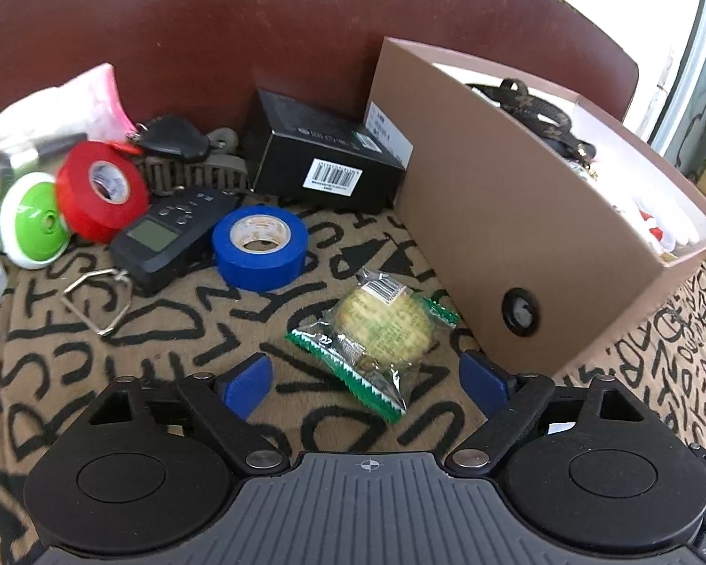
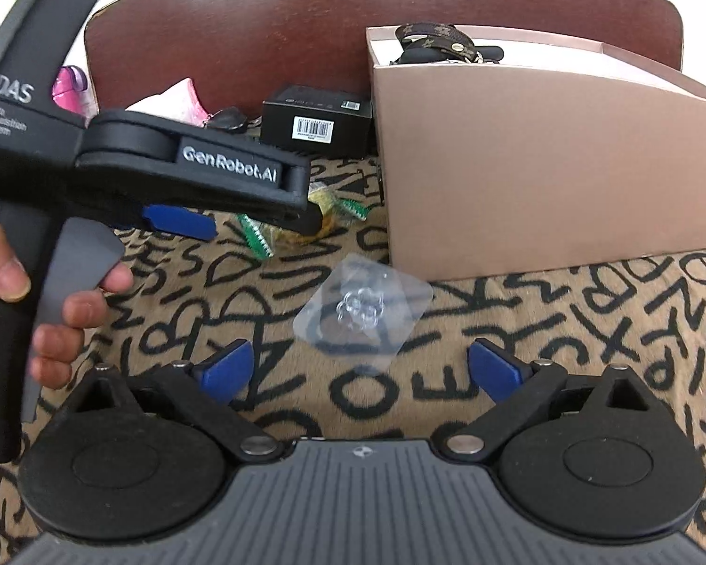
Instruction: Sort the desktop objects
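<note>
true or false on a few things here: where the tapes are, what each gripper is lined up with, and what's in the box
1. The blue tape roll lies flat on the patterned cloth. True.
2. The left gripper is shut on the wrapped snack. False: its jaws stand open and the snack lies just ahead of them, not gripped.
3. The red tape roll is inside the cardboard box. False: it sits on the cloth beside a green and white disc.
4. A clear plastic packet lies ahead of the open right gripper. True.
5. A dark strap is in the box. True.
</note>
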A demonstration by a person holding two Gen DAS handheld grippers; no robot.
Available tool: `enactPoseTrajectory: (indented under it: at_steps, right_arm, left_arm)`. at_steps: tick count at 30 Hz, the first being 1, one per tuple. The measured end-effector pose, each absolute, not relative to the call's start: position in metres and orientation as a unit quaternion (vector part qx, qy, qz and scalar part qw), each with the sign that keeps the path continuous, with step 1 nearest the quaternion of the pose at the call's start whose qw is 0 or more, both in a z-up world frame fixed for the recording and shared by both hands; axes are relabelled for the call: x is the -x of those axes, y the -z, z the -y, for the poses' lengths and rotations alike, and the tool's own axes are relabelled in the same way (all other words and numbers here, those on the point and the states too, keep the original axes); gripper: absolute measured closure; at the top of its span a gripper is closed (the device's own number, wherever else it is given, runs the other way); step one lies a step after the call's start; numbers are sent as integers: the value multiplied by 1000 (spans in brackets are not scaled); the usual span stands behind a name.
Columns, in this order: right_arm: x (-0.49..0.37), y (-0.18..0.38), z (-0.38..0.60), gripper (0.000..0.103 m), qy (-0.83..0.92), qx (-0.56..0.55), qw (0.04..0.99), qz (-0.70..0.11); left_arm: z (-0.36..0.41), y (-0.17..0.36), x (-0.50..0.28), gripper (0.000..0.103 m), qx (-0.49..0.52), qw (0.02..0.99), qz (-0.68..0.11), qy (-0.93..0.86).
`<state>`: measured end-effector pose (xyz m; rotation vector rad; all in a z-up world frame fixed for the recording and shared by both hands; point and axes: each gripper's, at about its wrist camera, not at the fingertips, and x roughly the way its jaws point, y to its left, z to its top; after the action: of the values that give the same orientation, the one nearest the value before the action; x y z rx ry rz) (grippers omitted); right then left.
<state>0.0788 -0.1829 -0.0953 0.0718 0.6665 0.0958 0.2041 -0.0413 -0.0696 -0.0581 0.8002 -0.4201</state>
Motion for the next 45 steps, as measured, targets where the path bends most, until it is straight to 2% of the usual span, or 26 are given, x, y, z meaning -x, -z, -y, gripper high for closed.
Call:
enactPoseTrajectory:
  at_steps: [6, 11, 13, 14, 15, 19, 20, 21, 26, 30, 33, 38, 40, 41, 42, 43, 45]
  right_arm:
    - [-88, 96, 181, 10, -43, -33, 946, -320]
    - [-92, 94, 180, 21, -42, -26, 947, -317]
    - [-91, 94, 180, 33, -37, -28, 948, -315]
    - [-91, 93, 181, 35, -36, -30, 948, -314]
    - [-90, 93, 183, 36, -38, -33, 948, -315]
    - [-85, 90, 185, 49, -43, -38, 947, -316]
    - [-83, 90, 186, 57, -45, -40, 947, -316]
    - [-81, 90, 187, 71, -47, -42, 946, -317]
    - [-70, 87, 191, 77, -62, -51, 942, -326]
    - [-50, 85, 191, 79, -75, -51, 939, -332]
    - [-38, 83, 192, 85, -86, -60, 937, -333]
    - [-24, 80, 193, 86, -90, -70, 937, -329]
    - [-24, 81, 197, 84, -82, -81, 937, -331]
    - [-24, 81, 199, 79, -76, -86, 937, -330]
    - [-25, 82, 201, 64, -71, -89, 937, -330]
    - [-25, 82, 202, 52, -68, -87, 938, -328]
    - [-25, 80, 203, 47, -63, -81, 942, -321]
  left_arm:
    - [50, 72, -215, 11, 24, 899, -378, 219]
    - [61, 76, -225, 14, 5, 899, -377, 224]
    - [63, 75, -225, 26, -5, 900, -375, 224]
    - [64, 75, -224, 29, -7, 900, -374, 226]
    - [63, 74, -222, 36, -7, 900, -374, 225]
    - [60, 73, -213, 42, -7, 900, -376, 223]
    - [59, 72, -209, 43, -8, 900, -375, 222]
    - [59, 71, -205, 43, -11, 900, -375, 221]
    - [48, 68, -172, 44, -17, 901, -377, 211]
    - [30, 67, -140, 44, 2, 902, -386, 195]
    - [16, 68, -113, 44, 23, 901, -393, 185]
    - [1, 69, -70, 43, 42, 901, -395, 177]
    - [-1, 69, -58, 38, 40, 903, -390, 174]
    - [-2, 70, -55, 28, 38, 904, -388, 174]
    - [-3, 69, -52, 24, 37, 906, -385, 175]
    - [-2, 69, -50, 24, 35, 908, -380, 173]
    - [-1, 65, -49, 22, 29, 911, -371, 179]
